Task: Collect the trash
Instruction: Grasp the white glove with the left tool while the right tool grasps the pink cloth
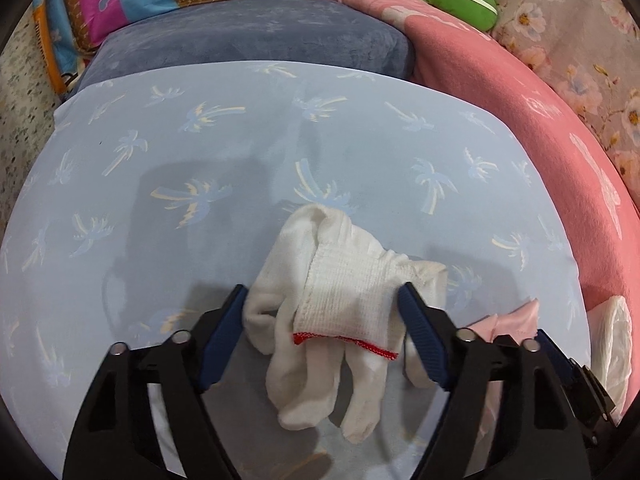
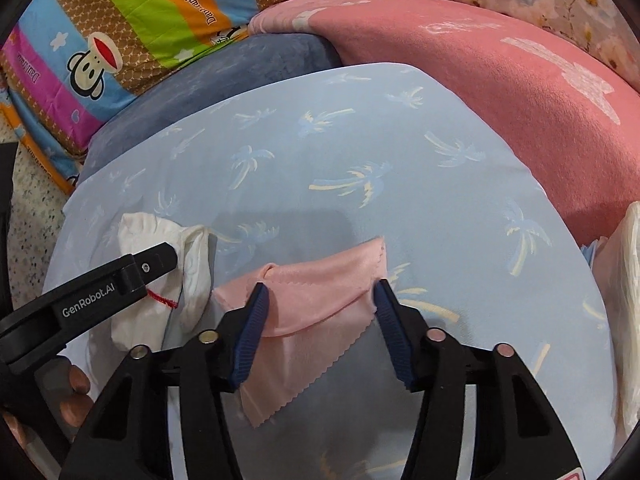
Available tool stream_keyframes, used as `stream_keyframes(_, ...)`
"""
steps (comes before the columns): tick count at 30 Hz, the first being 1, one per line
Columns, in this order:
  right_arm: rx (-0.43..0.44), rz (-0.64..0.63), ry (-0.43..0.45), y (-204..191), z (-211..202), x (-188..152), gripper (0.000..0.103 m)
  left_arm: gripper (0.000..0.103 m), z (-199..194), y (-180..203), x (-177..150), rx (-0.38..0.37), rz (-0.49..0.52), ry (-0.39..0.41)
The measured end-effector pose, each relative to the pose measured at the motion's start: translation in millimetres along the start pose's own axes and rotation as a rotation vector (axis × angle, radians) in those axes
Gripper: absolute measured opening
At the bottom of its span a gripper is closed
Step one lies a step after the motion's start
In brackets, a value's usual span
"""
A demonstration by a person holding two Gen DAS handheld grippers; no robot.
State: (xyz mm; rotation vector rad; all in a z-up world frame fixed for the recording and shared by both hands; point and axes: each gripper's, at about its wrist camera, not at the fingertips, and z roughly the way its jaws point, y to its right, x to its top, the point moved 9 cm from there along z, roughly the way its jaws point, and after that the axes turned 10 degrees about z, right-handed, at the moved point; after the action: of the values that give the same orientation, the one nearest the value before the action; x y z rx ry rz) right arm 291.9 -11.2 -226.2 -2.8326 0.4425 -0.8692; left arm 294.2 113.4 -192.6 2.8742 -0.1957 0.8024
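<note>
A pair of white knit gloves (image 1: pixel 340 280) with a red-edged cuff lies crumpled on the light blue palm-print sheet (image 1: pixel 240 152). My left gripper (image 1: pixel 324 292) straddles the gloves, and both blue pads touch their sides, bunching the knit. To the right lies a pink cloth (image 2: pixel 320 300) with a zigzag edge, puckered into a fold between the pads of my right gripper (image 2: pixel 320 288). In the right wrist view, the left gripper's black finger (image 2: pixel 152 260) crosses the gloves (image 2: pixel 196 268). The pink cloth (image 1: pixel 516 316) peeks out behind the left gripper's right finger.
A blue-grey cushion (image 1: pixel 260 36) lies beyond the sheet, with a pink blanket (image 2: pixel 500 92) to the right and a striped cartoon quilt (image 2: pixel 120 32) at the back. A white plastic bag (image 2: pixel 628 300) sits at the right edge. A person's fingers (image 2: pixel 76 384) show at lower left.
</note>
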Motion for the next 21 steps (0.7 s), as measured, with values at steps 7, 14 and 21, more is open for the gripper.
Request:
stream_keyframes(7,0.023,-0.013,-0.031,-2,-7,-12,0.003,0.019,-4,21,-4,-0.069,0.042,-0.012)
stream_keyframes(14,0.054,0.024,-0.005,8,-37,-20,0.003,0.015,-26,39,-8,-0.103,0.057,0.01)
stream_keyframes(21,0.082,0.08,0.084,30,-92,-5,0.003,0.015,-59,66,-8,-0.119,0.092,0.058)
